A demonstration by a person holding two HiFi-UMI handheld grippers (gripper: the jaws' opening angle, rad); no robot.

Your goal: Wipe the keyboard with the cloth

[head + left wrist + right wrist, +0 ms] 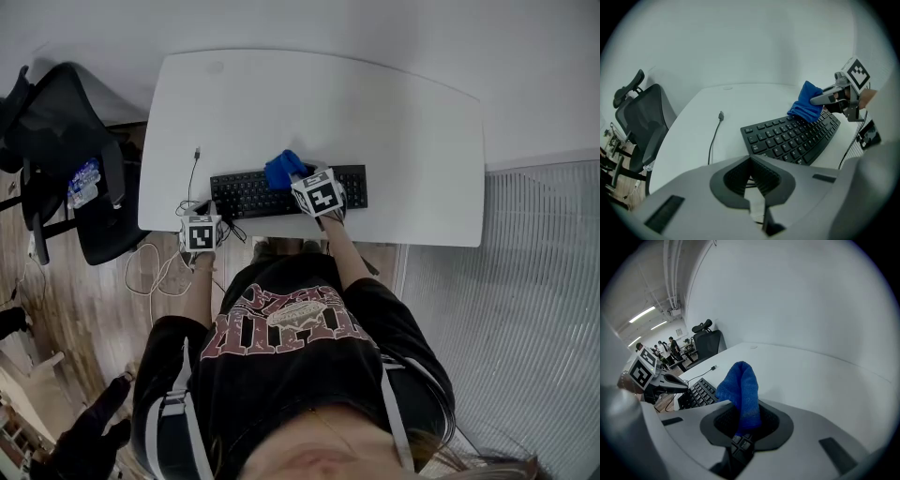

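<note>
One white desk [394, 122] carries a black keyboard [246, 193] near its front edge. The left gripper [751, 171], jaws together and empty, sits by the keyboard's left end. The right gripper [743, 425] clamps a blue cloth [740, 385] on the middle keys.

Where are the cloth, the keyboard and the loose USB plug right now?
blue cloth [740, 390], right gripper view, on the fold standing up between the jaws.
black keyboard [787, 138], left gripper view, on the middle key rows.
USB plug [721, 115], left gripper view, on the connector itself.
</note>
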